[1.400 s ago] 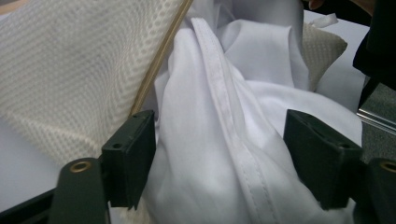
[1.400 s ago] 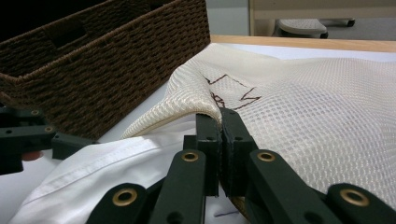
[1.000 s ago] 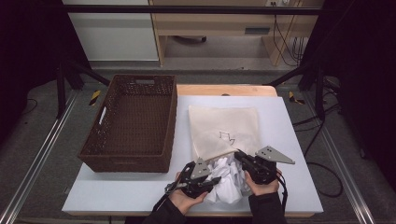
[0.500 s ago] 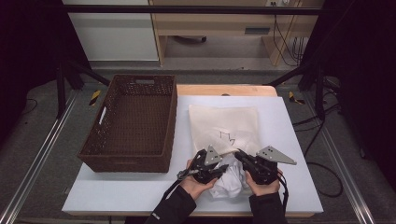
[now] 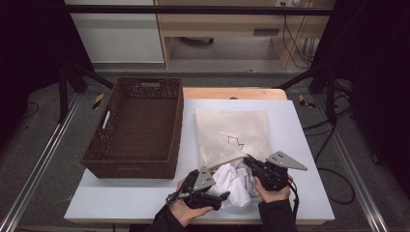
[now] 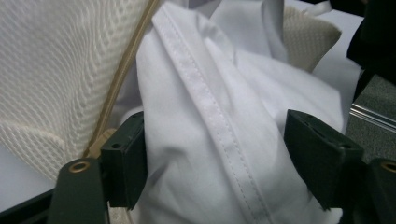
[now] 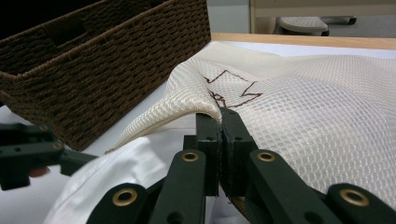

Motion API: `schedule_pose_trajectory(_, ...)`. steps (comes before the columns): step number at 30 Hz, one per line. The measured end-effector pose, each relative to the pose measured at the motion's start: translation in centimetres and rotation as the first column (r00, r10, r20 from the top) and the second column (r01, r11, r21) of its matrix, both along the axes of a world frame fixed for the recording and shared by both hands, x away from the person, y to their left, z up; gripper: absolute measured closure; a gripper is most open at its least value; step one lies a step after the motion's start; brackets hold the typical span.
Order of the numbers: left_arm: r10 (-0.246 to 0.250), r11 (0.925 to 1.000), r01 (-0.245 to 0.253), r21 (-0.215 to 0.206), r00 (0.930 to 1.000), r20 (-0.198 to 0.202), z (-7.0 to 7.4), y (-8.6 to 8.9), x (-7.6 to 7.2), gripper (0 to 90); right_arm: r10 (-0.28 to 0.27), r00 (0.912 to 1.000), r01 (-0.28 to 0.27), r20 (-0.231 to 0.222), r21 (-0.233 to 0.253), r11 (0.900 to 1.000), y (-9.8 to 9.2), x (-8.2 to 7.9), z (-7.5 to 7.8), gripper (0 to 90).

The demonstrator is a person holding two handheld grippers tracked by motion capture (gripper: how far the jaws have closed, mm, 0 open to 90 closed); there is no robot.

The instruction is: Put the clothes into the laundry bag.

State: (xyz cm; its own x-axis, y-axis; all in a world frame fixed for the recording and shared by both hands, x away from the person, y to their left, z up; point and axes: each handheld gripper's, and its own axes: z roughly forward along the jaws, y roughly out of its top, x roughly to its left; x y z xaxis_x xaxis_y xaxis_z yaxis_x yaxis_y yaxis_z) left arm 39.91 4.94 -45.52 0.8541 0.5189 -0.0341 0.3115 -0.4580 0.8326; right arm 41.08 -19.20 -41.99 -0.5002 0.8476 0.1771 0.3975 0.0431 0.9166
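At the table's [image 5: 121, 203] near edge the left hand [image 5: 186, 210] lies low and points its left gripper [image 5: 220, 196] rightward at the white garment [image 5: 234, 181]. The left gripper view shows its jaws spread wide around a stitched fold of that cloth [image 6: 210, 140], not clamped. The wicker basket [image 5: 135, 128] stands to the left, apart. On the right, the right gripper [image 5: 249, 162] has its jaws pinched shut on the mesh bag's [image 5: 232, 130] lifted edge [image 7: 205, 100], over the garment. The right gripper view catches the brown stitching [image 7: 233, 93].
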Motion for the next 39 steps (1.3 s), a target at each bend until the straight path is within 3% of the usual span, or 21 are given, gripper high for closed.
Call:
schedule_pose_trajectory(4,-0.003,0.9998,0.004,0.02,0.9995,-0.033,-1.0,-0.6,0.4,43.7,0.004,1.0,-0.004,-0.005,0.001,1.0,0.2,0.0,-0.1,87.9)
schedule_pose_trajectory(8,0.0,0.9989,0.003,0.047,0.9986,-0.053,-0.8,-1.1,0.9,59.4,0.004,1.0,-0.004,-0.007,0.004,1.0,0.1,0.1,-0.2,88.0)
schedule_pose_trajectory(11,-0.013,0.9998,0.014,0.013,0.999,-0.043,0.1,-1.3,0.9,70.5,0.003,1.0,-0.003,-0.006,0.001,1.0,0.1,0.1,-0.2,88.0)
schedule_pose_trajectory(14,-0.026,0.9996,0.026,-0.012,0.9996,-0.011,1.2,-2.1,1.0,74.3,0.003,1.0,-0.002,-0.008,0.004,1.0,0.1,0.1,-0.2,88.0)
schedule_pose_trajectory(18,-0.018,0.9997,0.018,0.014,0.9997,0.017,1.6,-3.7,2.4,75.0,0.0,1.0,0.0,0.0,0.002,1.0,0.1,0.0,0.0,88.0)
schedule_pose_trajectory(19,-0.018,0.9997,0.018,0.014,0.9997,0.017,1.6,-3.7,2.4,75.0,0.0,1.0,0.0,-0.001,0.003,1.0,0.1,0.0,0.0,88.0)
schedule_pose_trajectory(20,0.002,0.9995,-0.002,0.031,1.0,0.007,1.1,-4.0,3.5,74.9,0.001,1.0,-0.001,0.002,0.008,1.0,0.1,-0.1,0.1,88.0)
schedule_pose_trajectory(23,0.035,0.9987,-0.035,0.037,0.9994,0.0,0.4,-3.9,5.0,73.9,0.001,1.0,-0.001,0.008,0.009,1.0,0.0,-0.2,0.3,88.0)
schedule_pose_trajectory(26,0.04,0.9985,-0.041,0.035,0.9991,0.011,0.3,-3.8,5.3,70.2,0.002,1.0,-0.002,0.005,0.01,1.0,0.1,-0.1,0.2,87.9)
schedule_pose_trajectory(30,0.046,0.9982,-0.047,0.036,0.9982,0.038,0.4,-3.8,4.5,61.0,0.003,1.0,-0.003,0.002,0.005,1.0,0.1,-0.1,0.1,87.9)
schedule_pose_trajectory(32,0.013,0.9998,-0.014,0.016,0.9993,0.035,1.0,-3.3,3.7,44.5,0.003,1.0,-0.003,-0.002,0.007,1.0,0.1,-0.1,0.1,87.9)
schedule_pose_trajectory(35,-0.003,1.0,0.003,0.008,0.9993,0.038,1.8,-2.5,2.6,31.7,0.003,1.0,-0.003,0.0,0.007,1.0,0.0,0.0,0.1,87.9)
schedule_pose_trajectory(39,0.002,1.0,-0.002,-0.008,0.9989,0.047,2.3,-1.4,1.3,25.6,0.003,1.0,-0.003,0.001,0.006,1.0,0.0,-0.1,0.1,87.8)
